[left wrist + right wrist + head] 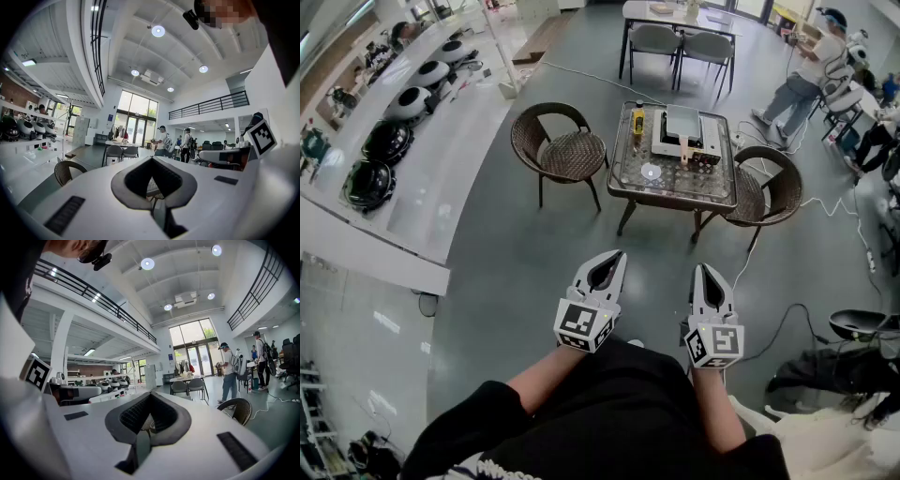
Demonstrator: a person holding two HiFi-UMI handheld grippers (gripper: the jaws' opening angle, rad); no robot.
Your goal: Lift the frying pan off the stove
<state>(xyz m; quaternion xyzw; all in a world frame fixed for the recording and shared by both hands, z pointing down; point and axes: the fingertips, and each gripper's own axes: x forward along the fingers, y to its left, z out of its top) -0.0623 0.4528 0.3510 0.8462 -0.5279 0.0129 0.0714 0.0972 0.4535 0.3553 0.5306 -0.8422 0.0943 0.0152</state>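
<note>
A low glass-topped table (pixel 628 183) stands on the floor well ahead of me. On it sits a white toy stove (pixel 682 131) with a pale pan-like piece and a wooden handle (pixel 684 153); the pan is too small to make out clearly. A yellow object (pixel 637 120) and a small round disc (pixel 651 172) lie beside the stove. My left gripper (pixel 614 255) and right gripper (pixel 701 269) are held close to my body and point at the table from far off. Both have their jaws together with nothing between them, as the left gripper view (pixel 152 159) and right gripper view (pixel 151 394) also show.
Wicker chairs stand left (pixel 562 145) and right (pixel 773 183) of the table. Cables run across the grey floor (pixel 834 206). A long white counter (pixel 422 178) with round black-and-white devices lines the left. A person (pixel 802 80) stands at the back right, and dark bags (pixel 834 370) lie near my right.
</note>
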